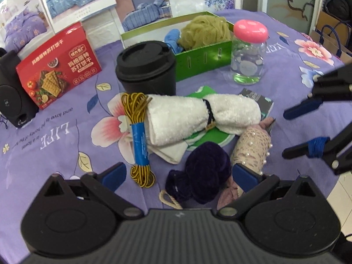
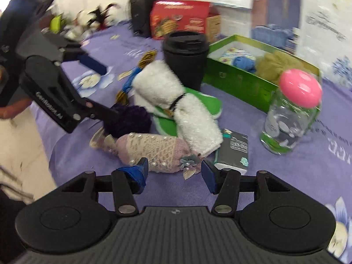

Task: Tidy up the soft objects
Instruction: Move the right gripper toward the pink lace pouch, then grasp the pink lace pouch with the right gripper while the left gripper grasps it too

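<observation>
Our left gripper (image 1: 179, 175) hangs with its jaws apart and nothing clamped, the dark purple scrunchie (image 1: 203, 171) lying on the cloth between its blue pads (image 1: 114, 176). Our right gripper (image 2: 175, 175) is open too, jaws widening, with the tip of the pink pearl-studded knit piece (image 2: 154, 150) just between the fingers, not pressed by either pad. Against that knit piece lies the white rolled towel (image 1: 198, 116), cinched by a dark band and resting on a green-and-white cloth (image 1: 203, 135). At the towel's far end we see a yellow-and-black cord bundle (image 1: 138, 136) with a blue label. Behind stand a black lidded cup (image 1: 147, 67), a clear jar (image 1: 248, 55) with a pink lid, and a small dark packet (image 2: 233, 150). Farther back, the green box (image 1: 198, 61) holds an olive mesh puff (image 1: 204, 32) and a blue cloth (image 1: 173, 39). A red cracker box (image 1: 59, 63) and a black speaker (image 1: 11, 90) sit on the purple floral tablecloth (image 1: 66, 136).
</observation>
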Tool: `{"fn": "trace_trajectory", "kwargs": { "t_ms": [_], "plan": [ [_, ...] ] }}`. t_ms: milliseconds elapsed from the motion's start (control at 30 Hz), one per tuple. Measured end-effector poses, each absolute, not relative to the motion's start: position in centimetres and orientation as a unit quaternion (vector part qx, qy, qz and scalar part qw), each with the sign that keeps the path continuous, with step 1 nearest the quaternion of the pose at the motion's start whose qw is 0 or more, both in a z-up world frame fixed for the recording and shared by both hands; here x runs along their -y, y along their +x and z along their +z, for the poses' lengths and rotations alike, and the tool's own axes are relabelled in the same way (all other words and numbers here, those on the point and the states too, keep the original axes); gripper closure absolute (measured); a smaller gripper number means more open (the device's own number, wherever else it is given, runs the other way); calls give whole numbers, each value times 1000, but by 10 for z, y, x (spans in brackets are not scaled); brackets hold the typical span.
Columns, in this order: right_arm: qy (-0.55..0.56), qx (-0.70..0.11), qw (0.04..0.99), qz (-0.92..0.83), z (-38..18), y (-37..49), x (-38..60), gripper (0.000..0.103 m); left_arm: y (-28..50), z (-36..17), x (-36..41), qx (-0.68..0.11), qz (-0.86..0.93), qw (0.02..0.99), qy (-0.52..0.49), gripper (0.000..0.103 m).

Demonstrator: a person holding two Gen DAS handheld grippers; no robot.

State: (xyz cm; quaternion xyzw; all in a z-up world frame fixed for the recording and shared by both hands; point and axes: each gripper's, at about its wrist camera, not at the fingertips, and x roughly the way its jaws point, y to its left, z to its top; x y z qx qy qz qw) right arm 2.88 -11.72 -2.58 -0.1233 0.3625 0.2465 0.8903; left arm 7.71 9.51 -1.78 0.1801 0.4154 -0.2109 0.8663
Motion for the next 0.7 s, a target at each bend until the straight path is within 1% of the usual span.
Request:
{"fn": "trace_trajectory", "kwargs": {
  "t_ms": [167,400,467,567,633,700],
  "plan": [
    [-181,-382,849,316,-16,39,117,64,67,-23,-88,-414,-259,844,221,1],
    [-261,-361,789,423,-10,50,108,64,41,-26,-82,-351,-409,795,278,1],
    [-280,-355,770,450,-13,59,102,64,43,-30,-76,-344,-423,788,287,1],
    [-300,-344,753,473,-18,73,93,64,49,-32,-72,-354,-441,777,276,2],
    [-309,-342,737,494,-19,82,88,64,50,-28,-72,-348,-458,772,270,2],
    [-323,-346,718,511,-20,88,83,64,47,-27,-68,-330,-474,765,284,2]
  ]
}}
